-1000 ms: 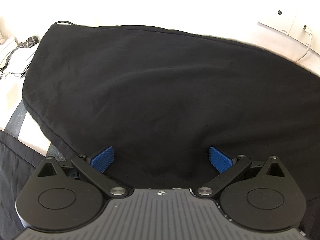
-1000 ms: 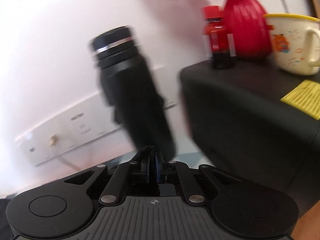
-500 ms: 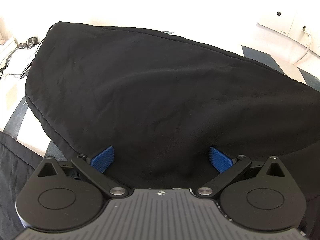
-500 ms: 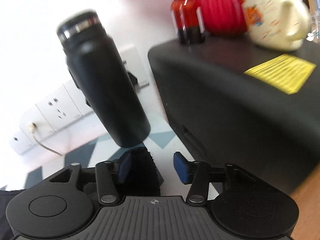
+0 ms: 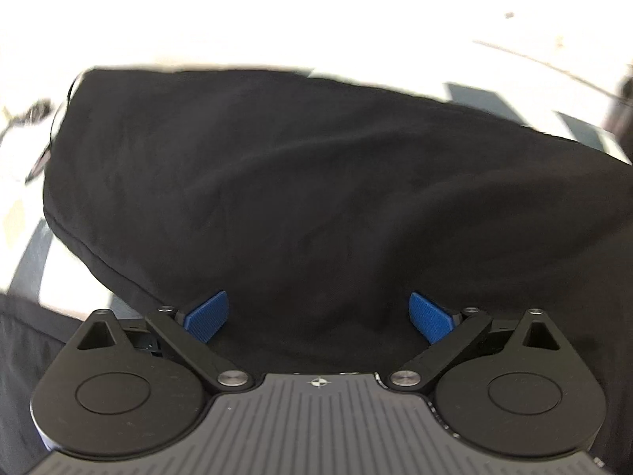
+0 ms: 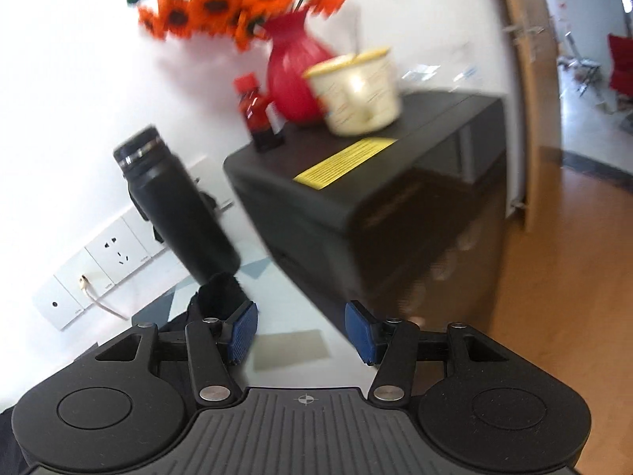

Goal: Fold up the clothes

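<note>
the black cloth [image 5: 316,182] lies spread out on a white table with grey shapes [image 5: 470,97]. the left gripper [image 5: 319,314] is over the near edge of the cloth, and its blue pads [image 5: 207,316] are wide apart with nothing pinched. the right gripper [image 6: 301,330] is apart too, with only bare table between its pads. a bunched bit of the cloth pokes up just left of it. a black bottle [image 6: 178,206] stands near a black box [image 6: 376,206].
</note>
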### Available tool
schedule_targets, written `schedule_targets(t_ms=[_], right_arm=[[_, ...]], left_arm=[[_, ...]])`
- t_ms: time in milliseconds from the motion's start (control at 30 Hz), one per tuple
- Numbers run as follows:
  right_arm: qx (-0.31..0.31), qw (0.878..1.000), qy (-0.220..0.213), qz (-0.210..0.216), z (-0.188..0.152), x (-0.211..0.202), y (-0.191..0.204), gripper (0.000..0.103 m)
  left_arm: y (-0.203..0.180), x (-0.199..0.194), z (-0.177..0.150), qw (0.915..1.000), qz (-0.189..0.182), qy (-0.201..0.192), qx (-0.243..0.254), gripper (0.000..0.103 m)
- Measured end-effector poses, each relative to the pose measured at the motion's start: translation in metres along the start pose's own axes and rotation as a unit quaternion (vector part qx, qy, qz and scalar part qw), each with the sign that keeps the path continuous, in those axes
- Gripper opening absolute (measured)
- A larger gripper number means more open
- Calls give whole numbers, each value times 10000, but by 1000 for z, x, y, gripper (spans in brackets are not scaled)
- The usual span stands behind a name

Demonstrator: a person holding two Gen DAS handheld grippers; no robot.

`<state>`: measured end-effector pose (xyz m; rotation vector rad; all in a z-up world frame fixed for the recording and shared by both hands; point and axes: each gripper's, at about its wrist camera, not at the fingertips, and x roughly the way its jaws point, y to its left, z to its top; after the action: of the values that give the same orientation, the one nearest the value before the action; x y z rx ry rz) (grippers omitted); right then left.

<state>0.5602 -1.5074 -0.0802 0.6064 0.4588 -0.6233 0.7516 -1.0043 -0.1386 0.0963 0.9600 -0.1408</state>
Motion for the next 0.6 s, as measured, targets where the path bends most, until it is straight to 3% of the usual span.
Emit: schedule_targets(t_ms=[100, 300, 400, 600], right_arm=[[35, 9995, -154, -255, -9, -48, -6, 49], [-171, 9958, -344, -826, -30, -127, -6, 49], [-211, 9939, -512, -950, -42, -163, -3, 57], [59, 9968, -136, -789, -78, -179, 5, 59]], left_arm=[[25, -26, -17, 9994, -215, -255, 84, 100], [109, -66, -56, 9973, -423, -291, -515, 100], [146, -83, -79, 9970, -438, -317, -547, 100], [187, -113, -125, 9981, -308, -283, -454, 100]])
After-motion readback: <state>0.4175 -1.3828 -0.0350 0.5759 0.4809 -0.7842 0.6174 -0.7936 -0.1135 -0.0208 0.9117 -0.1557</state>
